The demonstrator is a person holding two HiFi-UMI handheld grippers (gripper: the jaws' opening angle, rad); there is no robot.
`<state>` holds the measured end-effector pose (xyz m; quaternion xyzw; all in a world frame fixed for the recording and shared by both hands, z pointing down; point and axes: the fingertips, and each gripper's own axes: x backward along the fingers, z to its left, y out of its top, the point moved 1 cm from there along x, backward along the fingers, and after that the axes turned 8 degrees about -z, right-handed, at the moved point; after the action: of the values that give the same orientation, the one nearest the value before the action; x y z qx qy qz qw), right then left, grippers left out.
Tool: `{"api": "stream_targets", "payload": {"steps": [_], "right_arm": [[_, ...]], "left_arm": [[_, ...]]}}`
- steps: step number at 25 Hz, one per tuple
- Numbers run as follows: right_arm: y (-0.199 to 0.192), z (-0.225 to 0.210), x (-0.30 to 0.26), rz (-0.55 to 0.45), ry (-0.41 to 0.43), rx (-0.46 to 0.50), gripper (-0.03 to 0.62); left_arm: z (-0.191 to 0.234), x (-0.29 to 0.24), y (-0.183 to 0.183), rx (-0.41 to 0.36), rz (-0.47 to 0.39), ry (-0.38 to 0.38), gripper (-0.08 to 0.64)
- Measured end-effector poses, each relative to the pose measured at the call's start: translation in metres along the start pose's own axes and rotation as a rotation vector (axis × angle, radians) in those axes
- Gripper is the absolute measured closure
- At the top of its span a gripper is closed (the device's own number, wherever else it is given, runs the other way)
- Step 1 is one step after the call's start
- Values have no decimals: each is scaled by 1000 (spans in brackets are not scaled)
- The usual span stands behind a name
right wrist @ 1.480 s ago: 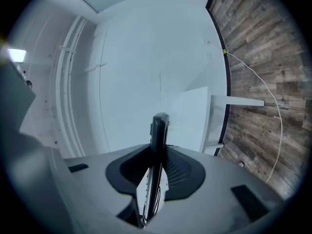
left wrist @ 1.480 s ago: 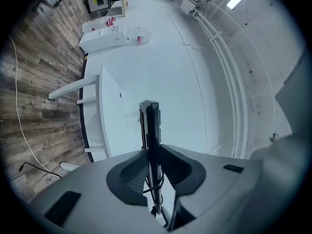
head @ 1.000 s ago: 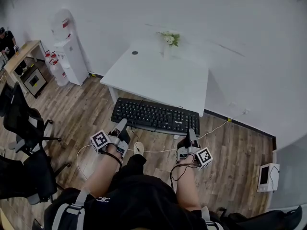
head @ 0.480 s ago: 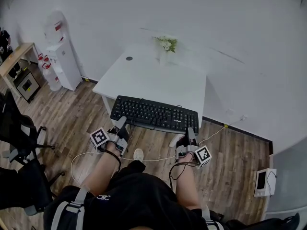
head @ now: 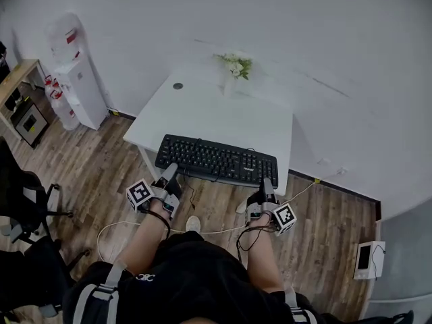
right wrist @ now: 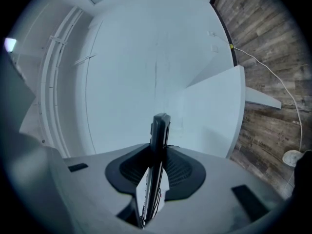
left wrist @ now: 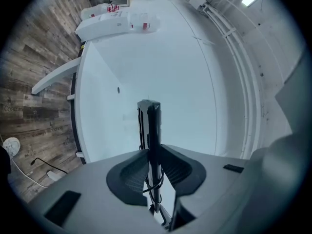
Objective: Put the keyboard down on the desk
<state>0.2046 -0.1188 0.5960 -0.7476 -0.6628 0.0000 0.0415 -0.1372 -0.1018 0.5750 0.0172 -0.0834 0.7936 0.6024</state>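
Observation:
A black keyboard (head: 217, 161) hangs level in the air over the near edge of the white desk (head: 202, 117). My left gripper (head: 171, 174) is shut on its near-left edge and my right gripper (head: 266, 184) is shut on its near-right edge. In the left gripper view the keyboard (left wrist: 149, 126) shows edge-on, pinched between the dark pads, with the desk (left wrist: 170, 91) beyond. The right gripper view shows the same: the keyboard (right wrist: 159, 140) edge-on between the pads, the desk (right wrist: 214, 111) ahead. A thin cable (head: 202, 231) trails from the keyboard toward the floor.
A vase of white flowers (head: 234, 69) stands at the desk's far edge, with a small dark round spot (head: 177, 86) to its left. A water dispenser (head: 71, 73) stands by the wall at left. Office chairs (head: 23, 208) sit on the wooden floor at left.
The desk has come closer in the head view and the keyboard now overlaps its near edge. Both grippers keep the same hold.

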Motion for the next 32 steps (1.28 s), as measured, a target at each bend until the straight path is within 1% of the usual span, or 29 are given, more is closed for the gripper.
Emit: {"api": "stream_targets", "payload": {"steps": [4,8,12,14,17,22,27,30,32], "right_arm": [[-9,3,-40,8,-10,15,504],[-13,2,-80,-6,-18,27,503],[-14,-4,-113,-22,-58,29,503],[-14,-7,-130,-28,-67,33,503],[-11,-13,-152,-38,-76,40,503],[-11,-27,-185,-50,-119,17,503],[-9,-40,-201,-61,-123,-13,503],[-3,-46,-210,-62,-121,-17,503],[1,-50,-218,-57,-122,-15,502]], "left_arm": [[8,-32,23,4,1,17,485],[14,-71,44,11,14,9,485],[27,-110,60,46,28,17,485],[35,-128,67,47,36,24,485],[41,-153,72,34,56,34,485],[56,-186,83,39,75,62,483],[62,-207,87,8,106,74,483],[65,-215,84,9,115,95,483],[69,-223,84,25,110,101,483]]}}
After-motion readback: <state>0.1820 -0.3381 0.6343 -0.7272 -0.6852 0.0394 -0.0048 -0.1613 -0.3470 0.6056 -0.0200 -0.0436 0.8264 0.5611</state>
